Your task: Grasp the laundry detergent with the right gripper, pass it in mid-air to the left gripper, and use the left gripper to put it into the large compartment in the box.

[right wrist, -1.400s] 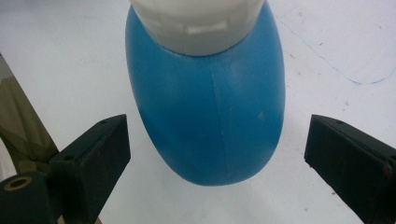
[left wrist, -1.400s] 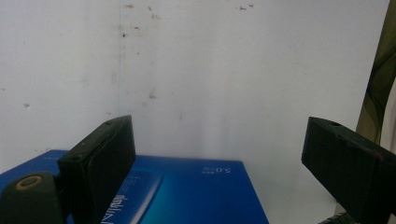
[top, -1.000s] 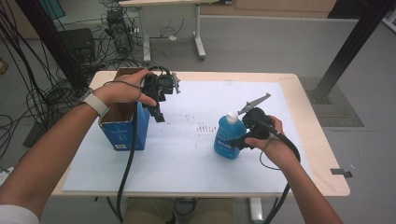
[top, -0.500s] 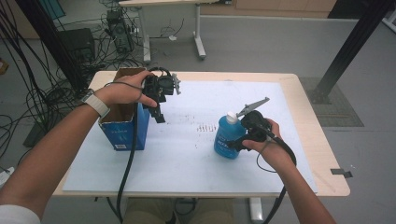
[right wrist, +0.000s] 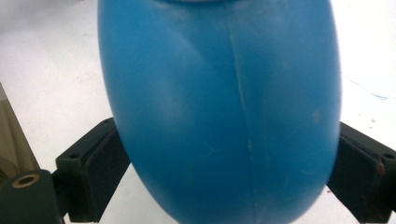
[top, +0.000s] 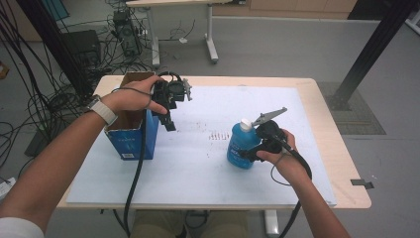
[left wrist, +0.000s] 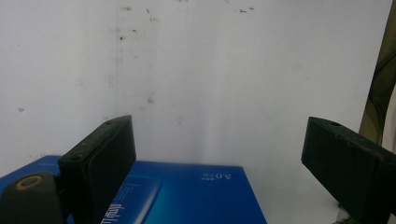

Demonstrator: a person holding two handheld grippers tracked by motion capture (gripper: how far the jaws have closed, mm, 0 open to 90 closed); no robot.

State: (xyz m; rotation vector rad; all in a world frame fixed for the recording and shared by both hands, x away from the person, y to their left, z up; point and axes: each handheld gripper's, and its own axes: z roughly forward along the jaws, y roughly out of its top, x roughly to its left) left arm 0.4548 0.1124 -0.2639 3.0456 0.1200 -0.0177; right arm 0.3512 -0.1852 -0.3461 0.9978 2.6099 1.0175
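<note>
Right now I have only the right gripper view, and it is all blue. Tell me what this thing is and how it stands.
Observer: It is a blue bottle with a white cap, upright on the white sheet. The right gripper has just been closing its jaws with the bottle between them. I cannot tell whether the pads press on it.
Operator: Report the other gripper.
Observer: The left gripper is well away from the bottle, toward the sheet's left side. It points down, with its jaws open and nothing between them.
Operator: Say what is next to it.
Observer: A blue carton, open at the top. The left gripper hangs by the carton's right edge.
</note>
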